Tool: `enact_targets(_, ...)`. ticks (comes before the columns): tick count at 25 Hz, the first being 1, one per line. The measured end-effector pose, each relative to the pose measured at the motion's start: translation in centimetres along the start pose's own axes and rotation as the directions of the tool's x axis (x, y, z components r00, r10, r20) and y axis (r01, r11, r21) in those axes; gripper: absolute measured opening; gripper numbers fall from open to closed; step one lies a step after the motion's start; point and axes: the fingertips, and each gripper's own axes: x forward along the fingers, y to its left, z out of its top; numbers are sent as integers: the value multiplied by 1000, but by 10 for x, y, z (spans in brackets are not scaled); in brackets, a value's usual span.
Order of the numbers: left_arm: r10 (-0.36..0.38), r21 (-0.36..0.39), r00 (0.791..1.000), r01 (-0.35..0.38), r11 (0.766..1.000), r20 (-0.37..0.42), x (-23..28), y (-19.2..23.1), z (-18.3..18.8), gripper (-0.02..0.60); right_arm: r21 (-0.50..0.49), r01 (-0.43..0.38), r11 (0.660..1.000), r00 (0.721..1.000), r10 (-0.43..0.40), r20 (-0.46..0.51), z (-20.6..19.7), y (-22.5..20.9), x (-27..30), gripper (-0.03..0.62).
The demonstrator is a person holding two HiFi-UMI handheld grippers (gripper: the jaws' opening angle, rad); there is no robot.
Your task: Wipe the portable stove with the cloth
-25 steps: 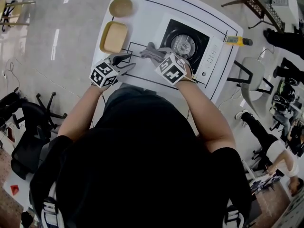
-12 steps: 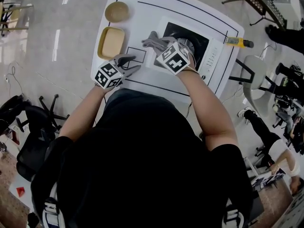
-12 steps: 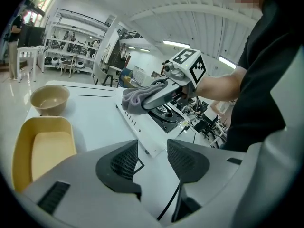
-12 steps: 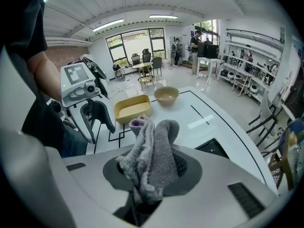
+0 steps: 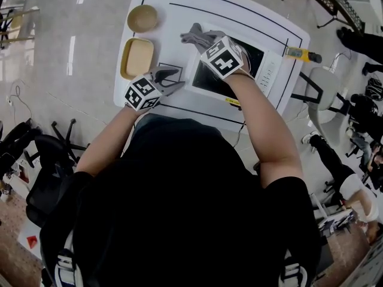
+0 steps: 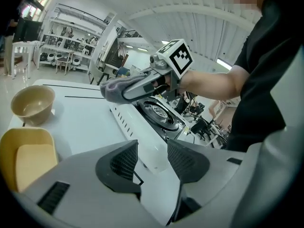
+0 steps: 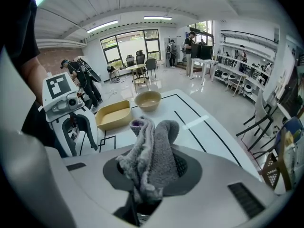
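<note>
1. Gripping the cloth (image 7: 159,146), the right gripper (image 7: 152,172) has its jaws clenched on a bunched grey fold that stands up between the pads.
2. In the head view this gripper sits at upper centre of the frame, over the upper-left corner of the stove (image 5: 269,70). The cloth pokes out past the jaws toward the top of the frame.
3. In the left gripper view the cloth hangs at the stove's vented side edge, at upper centre of the frame. Whether it touches the metal cannot be told.
4. The stove is white with a black burner well. It lies at upper centre-right of the head view, on the right part of the table (image 5: 179,8).
5. The left gripper (image 5: 173,79) is released: its jaws stand apart with nothing pressed between them.
6. It hovers over the table just left of the stove's near-left corner, left of centre in the head view. In its own view that corner shows beyond the gap.
7. A bowl (image 5: 142,18) and a yellow tray (image 5: 137,57) stand side by side at the table's left edge, in the upper left of the head view, well apart from the stove.
8. A yellow bottle (image 5: 297,53) lies at the table's right edge, just beside the stove.
</note>
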Motion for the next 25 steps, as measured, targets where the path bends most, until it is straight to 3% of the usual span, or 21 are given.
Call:
enact_targets(4,-15,-14,1000,15,1000,-7,10,1,5,218,24,13,1000,1000,-13,3,6,-23,3,106)
enact_targets(8,-39,-46,999,38,998,-18,15,2,8,227,131,-9,991,999,4,31,13,-44,6,106)
enact_targets(10,-49,-54,998,47,997,-31,19,2,6,229,222,-49,974,998,36,60,15,-54,6,106)
enact_targets(14,-56,-57,997,53,997,-59,22,2,-1,230,403,-131,906,989,91,117,10,-68,1,106)
enact_targets(25,-52,-34,994,49,998,-95,27,1,-2,230,542,-108,833,993,63,100,-48,-99,-35,107)
